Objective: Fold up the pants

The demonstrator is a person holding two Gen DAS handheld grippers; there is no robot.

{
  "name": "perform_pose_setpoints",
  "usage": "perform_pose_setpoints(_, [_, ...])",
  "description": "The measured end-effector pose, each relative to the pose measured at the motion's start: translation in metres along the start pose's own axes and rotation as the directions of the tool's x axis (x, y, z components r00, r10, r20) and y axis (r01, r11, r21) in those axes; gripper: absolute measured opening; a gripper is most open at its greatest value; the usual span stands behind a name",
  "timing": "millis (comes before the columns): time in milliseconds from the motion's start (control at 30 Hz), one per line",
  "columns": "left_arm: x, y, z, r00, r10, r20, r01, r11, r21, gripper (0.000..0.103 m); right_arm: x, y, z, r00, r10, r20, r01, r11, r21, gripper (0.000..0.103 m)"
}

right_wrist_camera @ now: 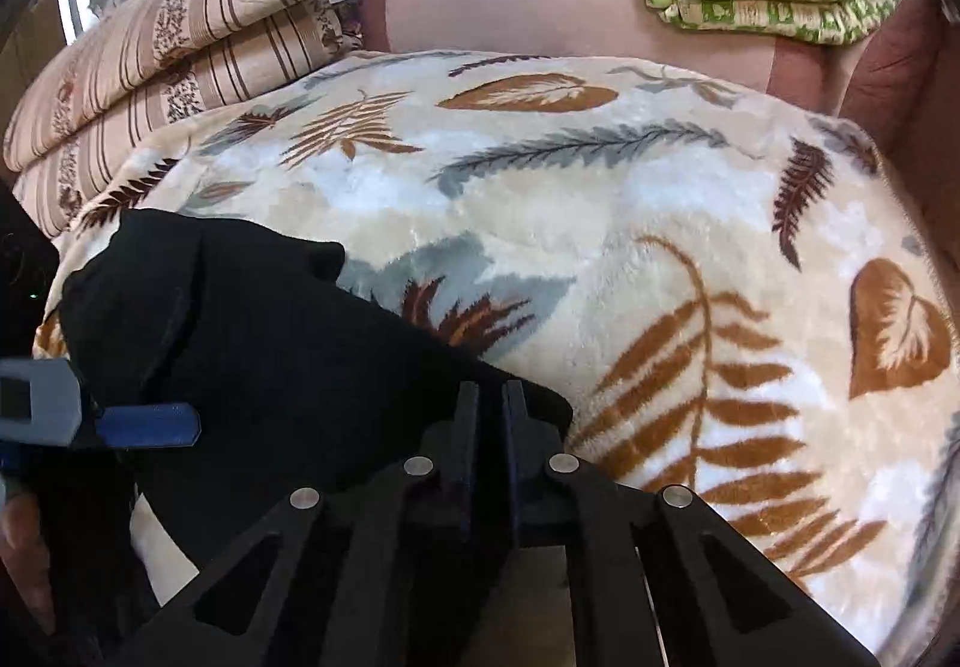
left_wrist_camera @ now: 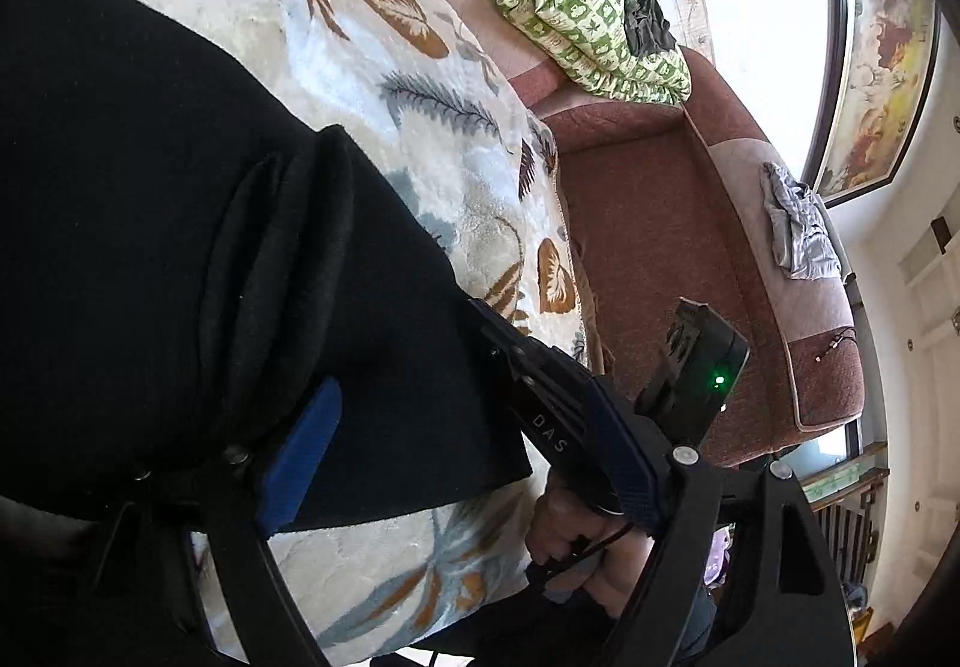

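Note:
The black pants [left_wrist_camera: 150, 247] lie on a cream blanket with a leaf print [left_wrist_camera: 372, 85]. In the left wrist view my left gripper [left_wrist_camera: 462, 445] stands wide open, one blue finger [left_wrist_camera: 300, 457] resting on the pants and the other [left_wrist_camera: 618, 457] off their edge. The right gripper [left_wrist_camera: 528, 355] shows there, pinching the pants' corner. In the right wrist view my right gripper [right_wrist_camera: 492, 397] is shut on the edge of the pants [right_wrist_camera: 270, 337]. The left gripper's blue finger [right_wrist_camera: 150, 424] lies on the cloth at the left.
A green patterned quilt [left_wrist_camera: 594, 19] and a grey cloth [left_wrist_camera: 798, 229] lie on the red-brown sofa [left_wrist_camera: 648, 223]. Striped folded bedding [right_wrist_camera: 162, 67] is stacked behind the blanket at the left. A framed painting [left_wrist_camera: 882, 55] hangs on the wall.

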State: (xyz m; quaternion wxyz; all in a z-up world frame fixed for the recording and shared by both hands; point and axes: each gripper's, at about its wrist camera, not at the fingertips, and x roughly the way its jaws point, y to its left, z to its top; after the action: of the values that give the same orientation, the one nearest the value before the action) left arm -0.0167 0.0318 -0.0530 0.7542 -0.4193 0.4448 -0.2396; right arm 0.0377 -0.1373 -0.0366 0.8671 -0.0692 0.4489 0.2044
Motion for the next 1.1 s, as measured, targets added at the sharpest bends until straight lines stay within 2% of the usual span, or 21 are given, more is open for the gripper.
perform_pose_setpoints(67, [-0.002,0.001,-0.001,1.0,-0.018,0.005,0.018,1.0,-0.008,0.082,-0.017,-0.004,0.009,0.997,0.051,0.05,-0.054,0.997,0.062,0.008])
perform_pose_setpoints(133, [-0.006,0.004,-0.001,0.999,-0.047,0.017,0.048,0.998,-0.034,0.082,-0.033,0.003,0.018,0.984,0.127,0.126,-0.132,0.99,0.039,0.008])
perform_pose_setpoints(200, [-0.011,0.009,-0.001,0.996,-0.08,0.033,0.082,0.995,-0.059,0.083,-0.026,0.014,0.025,0.978,0.184,0.103,-0.184,0.983,-0.005,0.008])
perform_pose_setpoints(233, [-0.013,0.01,0.0,0.995,-0.096,0.041,0.099,0.993,-0.067,0.083,-0.01,0.023,0.024,0.974,0.22,0.046,-0.219,0.975,-0.029,0.008])
perform_pose_setpoints(267, [-0.014,0.01,0.0,0.994,-0.1,0.048,0.103,0.992,-0.068,0.083,0.01,0.029,0.02,0.979,0.205,-0.025,-0.206,0.977,-0.051,0.007])
perform_pose_setpoints(300, [-0.014,0.01,0.0,0.994,-0.1,0.052,0.103,0.993,-0.065,0.083,0.021,0.034,0.014,0.984,0.175,-0.019,-0.176,0.981,-0.081,0.005])
perform_pose_setpoints(400, [-0.015,0.01,0.002,0.994,-0.093,0.064,0.097,0.993,-0.064,0.083,0.017,0.029,0.017,0.979,0.206,-0.006,-0.206,0.978,-0.031,0.005])
perform_pose_setpoints(467, [-0.018,0.009,0.008,0.992,-0.095,0.082,0.101,0.992,-0.071,0.083,0.005,0.019,0.016,0.969,0.246,0.015,-0.246,0.969,0.007,0.005])
perform_pose_setpoints(500, [-0.018,0.006,0.013,0.99,-0.104,0.092,0.111,0.991,-0.073,0.083,-0.007,0.014,0.015,0.969,0.24,0.052,-0.242,0.97,0.02,0.005])
perform_pose_setpoints(533, [-0.017,0.003,0.019,0.99,-0.107,0.095,0.115,0.99,-0.078,0.083,-0.019,0.011,0.013,0.969,0.229,0.094,-0.232,0.972,0.025,0.011])
perform_pose_setpoints(567, [-0.015,0.0,0.025,0.989,-0.115,0.093,0.123,0.989,-0.082,0.083,-0.027,0.008,0.011,0.968,0.219,0.121,-0.224,0.974,0.027,0.013])
perform_pose_setpoints(633, [-0.009,-0.008,0.04,0.985,-0.147,0.089,0.154,0.985,-0.075,0.085,-0.048,-0.001,0.007,0.968,0.187,0.165,-0.195,0.98,0.032,0.013])
perform_pose_setpoints(667, [-0.005,-0.011,0.046,0.985,-0.151,0.087,0.157,0.985,-0.067,0.085,-0.05,-0.003,0.008,0.97,0.183,0.162,-0.19,0.982,0.027,0.013])
perform_pose_setpoints(733, [0.004,-0.01,0.058,0.989,-0.115,0.09,0.119,0.992,-0.041,0.085,-0.039,-0.006,0.005,0.983,0.142,0.114,-0.146,0.989,0.022,0.012])
perform_pose_setpoints(800, [0.015,0.008,0.067,0.994,0.035,0.105,-0.029,0.998,-0.059,0.082,-0.008,-0.003,-0.004,0.994,0.113,-0.014,-0.113,0.994,0.004,0.011])
perform_pose_setpoints(833, [0.019,0.022,0.068,0.991,0.085,0.103,-0.075,0.993,-0.091,0.055,-0.004,-0.001,-0.008,0.994,0.107,0.025,-0.107,0.994,-0.019,0.011])
perform_pose_setpoints(867, [0.017,0.026,0.068,0.984,0.133,0.115,-0.122,0.988,-0.096,0.032,-0.004,0.001,-0.006,0.994,0.103,0.025,-0.102,0.995,-0.022,0.011])
perform_pose_setpoints(900, [0.017,0.029,0.067,0.981,0.156,0.113,-0.145,0.984,-0.1,0.029,-0.005,0.001,-0.006,0.994,0.104,0.023,-0.103,0.994,-0.018,0.011])
perform_pose_setpoints(1033, [0.015,0.029,0.066,0.984,0.14,0.109,-0.13,0.987,-0.09,0.03,-0.023,-0.01,-0.006,0.989,0.136,0.054,-0.138,0.989,0.046,0.011])
perform_pose_setpoints(1100, [0.008,0.024,0.064,0.987,0.103,0.122,-0.093,0.992,-0.089,0.043,-0.045,-0.011,-0.008,0.981,0.149,0.122,-0.155,0.987,0.043,0.014])
